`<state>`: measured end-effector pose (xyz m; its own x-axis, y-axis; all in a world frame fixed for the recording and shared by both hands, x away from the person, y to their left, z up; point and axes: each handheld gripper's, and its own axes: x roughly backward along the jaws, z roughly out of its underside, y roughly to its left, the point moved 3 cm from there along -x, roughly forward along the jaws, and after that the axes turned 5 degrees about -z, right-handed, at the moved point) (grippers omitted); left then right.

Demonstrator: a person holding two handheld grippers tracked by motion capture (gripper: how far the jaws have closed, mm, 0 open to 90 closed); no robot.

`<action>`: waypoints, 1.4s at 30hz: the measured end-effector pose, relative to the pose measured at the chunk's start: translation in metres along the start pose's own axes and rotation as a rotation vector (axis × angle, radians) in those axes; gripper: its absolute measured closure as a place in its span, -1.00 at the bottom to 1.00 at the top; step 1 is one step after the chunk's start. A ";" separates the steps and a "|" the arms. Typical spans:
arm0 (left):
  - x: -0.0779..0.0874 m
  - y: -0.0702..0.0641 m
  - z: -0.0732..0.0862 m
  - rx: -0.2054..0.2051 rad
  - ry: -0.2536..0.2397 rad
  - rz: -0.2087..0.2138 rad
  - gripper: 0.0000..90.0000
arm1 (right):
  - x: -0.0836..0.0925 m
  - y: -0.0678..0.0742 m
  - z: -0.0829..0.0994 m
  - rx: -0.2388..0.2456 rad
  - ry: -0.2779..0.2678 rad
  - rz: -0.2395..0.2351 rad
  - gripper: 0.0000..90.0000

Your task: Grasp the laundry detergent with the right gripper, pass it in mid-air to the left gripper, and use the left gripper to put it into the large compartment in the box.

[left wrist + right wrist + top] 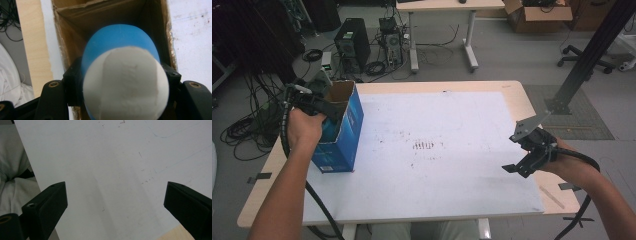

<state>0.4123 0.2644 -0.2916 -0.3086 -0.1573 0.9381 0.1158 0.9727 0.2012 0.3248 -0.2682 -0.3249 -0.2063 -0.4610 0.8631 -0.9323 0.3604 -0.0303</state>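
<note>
Left tongs [120, 82] were clamped on a blue-and-white ball [125, 75], one black jaw pressed against each side of it. In the left gripper view the ball's white face was turned toward the camera and its blue part lay beyond, poised over the open mouth of a cardboard box [75, 27] whose brown inner walls dropped away into shadow. From the high view the same box [343, 132] showed as a blue carton standing upright near the left edge of the worktop [512, 92], its top flaps open, with the left hand [304, 127] and its tongs [329, 111] reaching over the opening; the ball itself was hidden there behind the hand and tool.

Right tongs [115, 202] stood wide apart with nothing between them. The right gripper view looked down past the two black jaws onto a white sheet [112, 157] marked with faint scuffs and thin lines, a sliver of pale wood showing at the lower right. In the high view the right tongs [517, 165] hovered over the right side of that white sheet [447, 165], well apart from the box, held by the right hand [557, 160] with a cable trailing back along the forearm.

Small dark smudges [424, 145] dotted the middle of the sheet.
</note>
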 end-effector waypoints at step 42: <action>-0.024 0.002 0.004 0.001 0.013 0.055 -0.19 | -0.010 0.001 0.001 -0.003 0.009 -0.025 -0.90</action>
<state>0.4162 0.2713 -0.3149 -0.2896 -0.1055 0.9513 0.1312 0.9801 0.1487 0.3259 -0.2643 -0.3346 -0.1798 -0.4626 0.8681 -0.9362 0.3514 -0.0066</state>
